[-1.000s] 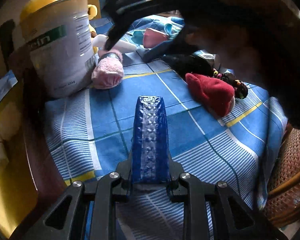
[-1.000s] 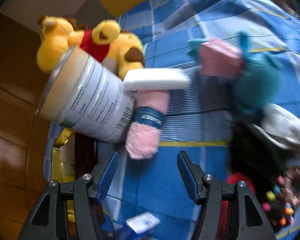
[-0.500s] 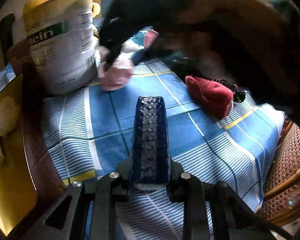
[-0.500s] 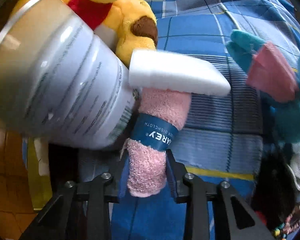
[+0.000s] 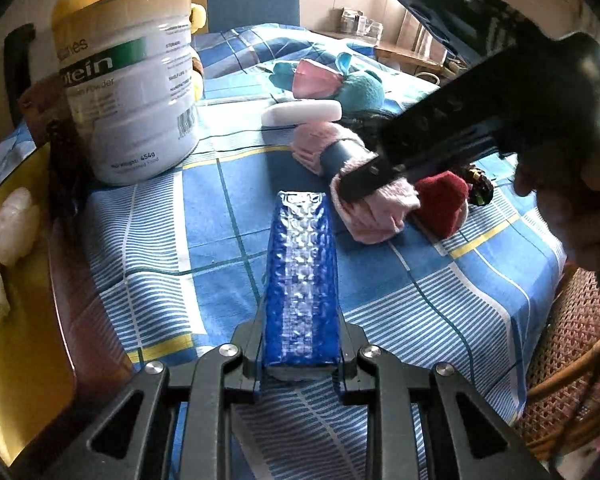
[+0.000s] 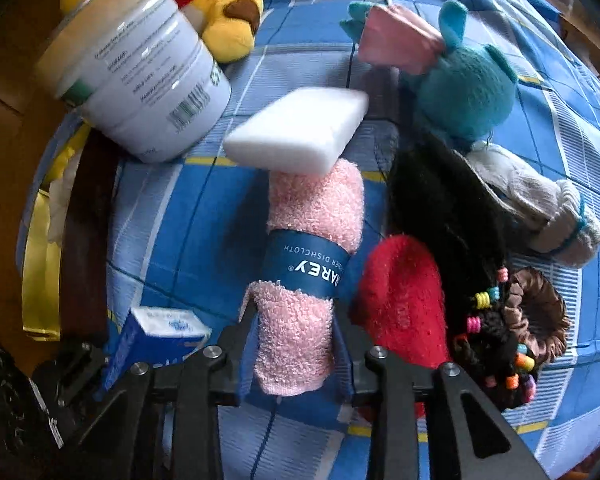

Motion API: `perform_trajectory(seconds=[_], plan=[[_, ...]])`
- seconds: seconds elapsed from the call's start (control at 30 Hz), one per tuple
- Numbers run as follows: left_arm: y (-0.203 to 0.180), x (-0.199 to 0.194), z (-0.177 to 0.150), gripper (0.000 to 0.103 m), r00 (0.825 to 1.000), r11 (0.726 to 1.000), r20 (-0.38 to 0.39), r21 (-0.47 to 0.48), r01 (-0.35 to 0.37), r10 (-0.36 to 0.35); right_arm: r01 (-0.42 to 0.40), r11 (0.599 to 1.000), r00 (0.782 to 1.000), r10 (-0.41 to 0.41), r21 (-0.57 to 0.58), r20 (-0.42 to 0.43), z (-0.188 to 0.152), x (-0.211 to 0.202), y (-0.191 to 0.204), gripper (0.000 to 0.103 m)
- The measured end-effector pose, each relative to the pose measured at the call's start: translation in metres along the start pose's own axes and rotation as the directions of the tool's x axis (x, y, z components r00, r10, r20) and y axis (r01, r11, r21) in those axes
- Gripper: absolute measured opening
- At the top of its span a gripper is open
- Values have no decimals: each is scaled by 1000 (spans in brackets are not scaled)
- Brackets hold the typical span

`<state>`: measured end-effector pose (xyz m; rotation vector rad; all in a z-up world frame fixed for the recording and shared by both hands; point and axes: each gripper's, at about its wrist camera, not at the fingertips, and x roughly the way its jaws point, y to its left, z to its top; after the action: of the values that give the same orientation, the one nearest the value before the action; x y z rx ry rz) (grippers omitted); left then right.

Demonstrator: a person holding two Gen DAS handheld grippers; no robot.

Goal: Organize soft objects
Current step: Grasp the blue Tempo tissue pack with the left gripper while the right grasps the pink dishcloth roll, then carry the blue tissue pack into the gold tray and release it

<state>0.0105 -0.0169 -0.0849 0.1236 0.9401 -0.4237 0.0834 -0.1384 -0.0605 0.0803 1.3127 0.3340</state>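
Pink dishcloth [image 6: 304, 276] dragged from tin [image 6: 140, 76], clamped in right claw [image 6: 296, 356].

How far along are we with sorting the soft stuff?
Early. Nothing looks sorted yet. In hand: the right tongs are shut on the pink dishcloth. The left tongs are shut, empty. Left loose on the blue cloth: sponge, red sock, teal plush, white glove, scrunchies.

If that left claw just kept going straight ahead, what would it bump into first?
Probably the pink dishcloth that the right gripper holds: it lies just past the shut left gripper, slightly to the right. Depth is hard to judge here.
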Motion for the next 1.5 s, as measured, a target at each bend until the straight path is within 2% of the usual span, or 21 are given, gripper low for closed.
perform_trajectory(seconds=[0.07,0.17,0.27,0.4,0.7,1.0,1.2,1.37,1.5], plan=[[-1,0,-1,25,1000,1000,-1,-3,-2,2,-3,1000,1000,3,23,26,4,2,-5,43],[0,1,-1,25,1000,1000,0,1,-10,10,-43,998,998,40,55,46,5,7,-9,45],[0,3,-1,25,1000,1000,4,5,-13,13,-27,999,997,25,29,72,4,11,-3,44],[-1,0,-2,25,1000,1000,4,2,-9,9,27,999,997,-24,-36,74,1,15,3,42],[1,-8,-2,24,1000,1000,-13,-16,4,-4,3,999,998,-1,-33,56,14,23,0,42],[4,-34,4,24,999,999,31,-41,22,-21,26,997,998,-22,-70,63,13,24,5,42],[32,-67,14,24,996,988,86,-150,43,-30,53,994,996,-46,-99,76,11,24,10,42],[87,-103,17,24,990,949,143,-313,35,11,66,992,995,-57,-110,82,10,25,11,42],[132,-107,12,25,989,905,132,-425,3,59,72,991,994,-63,-113,85,10,25,11,42]])
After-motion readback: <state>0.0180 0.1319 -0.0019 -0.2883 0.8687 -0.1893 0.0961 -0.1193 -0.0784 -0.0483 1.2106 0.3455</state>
